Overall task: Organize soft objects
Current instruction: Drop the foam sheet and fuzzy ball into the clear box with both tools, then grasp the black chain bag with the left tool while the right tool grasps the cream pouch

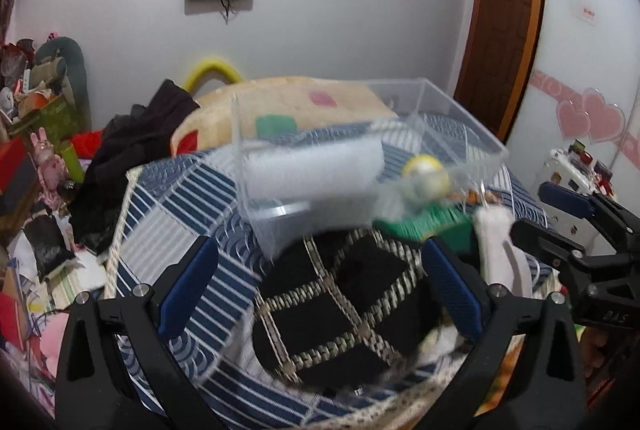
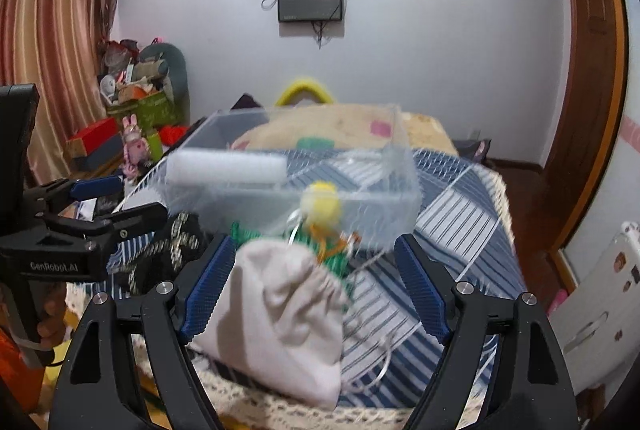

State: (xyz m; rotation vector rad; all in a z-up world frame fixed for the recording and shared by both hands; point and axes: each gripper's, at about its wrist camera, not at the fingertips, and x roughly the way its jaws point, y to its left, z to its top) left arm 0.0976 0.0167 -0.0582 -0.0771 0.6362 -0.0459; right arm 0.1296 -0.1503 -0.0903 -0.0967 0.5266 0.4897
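A clear plastic box (image 1: 452, 126) stands on the blue striped cloth and holds a white roll (image 1: 316, 166). It also shows in the right wrist view (image 2: 352, 198), with the roll (image 2: 226, 168) inside. A black checked cloth (image 1: 340, 306) lies between the open fingers of my left gripper (image 1: 320, 286). A white drawstring bag (image 2: 280, 314) lies between the open fingers of my right gripper (image 2: 316, 286), apart from both pads. A yellow-headed green doll (image 2: 324, 226) lies behind the bag, against the box. In the left wrist view, the doll (image 1: 428, 190) and bag (image 1: 500, 250) sit right.
The striped cloth (image 2: 460, 230) covers a small table with a lace edge. A beige cushion (image 1: 288, 102) and dark clothes (image 1: 132, 154) lie behind. Clutter fills the left floor (image 1: 36, 210). A wooden door (image 2: 592, 110) and a white appliance (image 2: 600, 310) stand to the right.
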